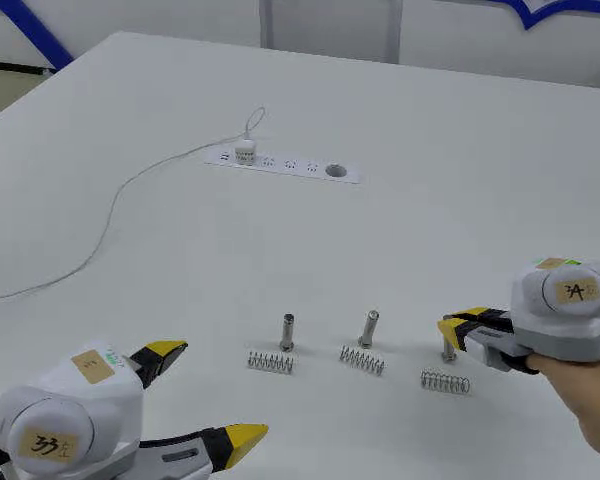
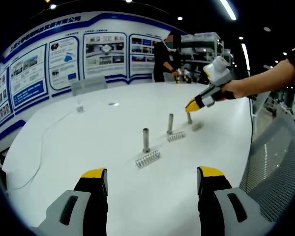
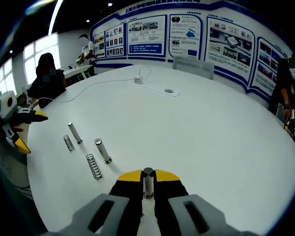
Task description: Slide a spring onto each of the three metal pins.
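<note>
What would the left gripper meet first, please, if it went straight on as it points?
Probably the nearest spring, lying just before the left pin, though depth is unclear. The right gripper holds the far pin.

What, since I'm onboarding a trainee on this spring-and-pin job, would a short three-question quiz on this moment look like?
1. How many springs lie flat on the table?
2. True or false: the left gripper is shut on a spring.
3. The right gripper grips: A) nothing, B) a spring, C) the rightmost pin.
Key: 1 three; 2 false, its jaws stand open over the table; 3 C.
</note>
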`<state>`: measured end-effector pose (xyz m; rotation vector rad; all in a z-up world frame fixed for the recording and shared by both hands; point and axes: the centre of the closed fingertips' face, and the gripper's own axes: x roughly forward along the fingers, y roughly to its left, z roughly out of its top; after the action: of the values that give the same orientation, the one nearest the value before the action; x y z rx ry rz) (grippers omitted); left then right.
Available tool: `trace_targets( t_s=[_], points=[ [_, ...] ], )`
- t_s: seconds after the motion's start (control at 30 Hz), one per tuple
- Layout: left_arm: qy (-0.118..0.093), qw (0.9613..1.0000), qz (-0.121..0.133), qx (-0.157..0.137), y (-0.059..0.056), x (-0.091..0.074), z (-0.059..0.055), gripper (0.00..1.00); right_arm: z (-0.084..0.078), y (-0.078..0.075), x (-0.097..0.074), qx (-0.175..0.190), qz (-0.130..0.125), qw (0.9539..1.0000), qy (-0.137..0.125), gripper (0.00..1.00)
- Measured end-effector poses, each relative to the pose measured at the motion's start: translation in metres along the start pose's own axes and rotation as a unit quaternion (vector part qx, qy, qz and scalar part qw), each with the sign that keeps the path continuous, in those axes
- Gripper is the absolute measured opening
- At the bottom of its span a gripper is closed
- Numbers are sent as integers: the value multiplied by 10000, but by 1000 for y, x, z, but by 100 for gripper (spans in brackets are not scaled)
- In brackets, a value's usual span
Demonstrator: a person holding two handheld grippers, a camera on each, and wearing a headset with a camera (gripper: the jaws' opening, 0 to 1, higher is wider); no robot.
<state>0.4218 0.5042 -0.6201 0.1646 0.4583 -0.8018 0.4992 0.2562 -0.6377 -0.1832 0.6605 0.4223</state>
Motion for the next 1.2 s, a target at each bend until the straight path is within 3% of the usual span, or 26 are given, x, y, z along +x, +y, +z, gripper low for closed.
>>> trace_targets(
  t_s=[0.47,1.0,1.2],
  points=[
    [48,10000,-24,45,-2,1,-2,76,-7,3,-14,23,-2,9996,-269,8],
    [113,9999,-77,105,-4,1,-4,76,-9,7,-18,-126,38,9997,-202,9],
    [114,9999,-77,103,-5,2,-4,76,-7,7,-22,76,102,9995,-283,11]
  ],
)
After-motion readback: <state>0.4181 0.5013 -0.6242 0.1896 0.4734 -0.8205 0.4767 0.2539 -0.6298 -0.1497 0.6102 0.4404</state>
